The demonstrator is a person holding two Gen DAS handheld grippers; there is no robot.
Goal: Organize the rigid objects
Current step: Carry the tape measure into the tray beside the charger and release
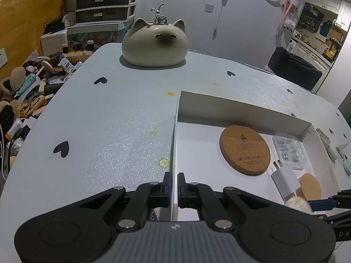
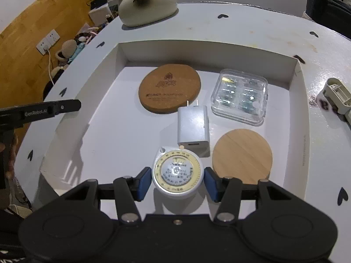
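A shallow white box [image 2: 122, 54] sits on the pale table [image 1: 109, 120], and everything can be placed from it. The left gripper [image 1: 174, 188] is at the box's left wall, its blue-padded fingers [image 1: 167, 188] pinching that thin wall, one pad outside and one inside.

Inside the box, near the far wall, lies a dark cork coaster [image 2: 170, 88] with printing on it. Just beside it, toward the box's right wall, is a clear plastic case [image 2: 240, 95] with small glassy pieces in it. A white plug adapter [image 2: 193, 127] lies flat in the middle of the box, its prongs pointing at the cork coaster and reaching its edge. To the right of the adapter, closer to the near wall, rests a plain wooden disc [image 2: 242, 154].

The right gripper [image 2: 177, 183] hangs over the near part of the box with a round tape measure [image 2: 177, 174] between its fingers. The blue pads [image 2: 144, 183] stand spread on either side of it, with a thin gap on each side; I cannot tell whether the tape measure rests on the box floor.

Beyond the box's far wall, well apart from it, a cat-shaped ceramic pot [image 1: 154, 43] sits on the table. Outside the right wall lies a small white plastic piece [image 2: 336, 96].
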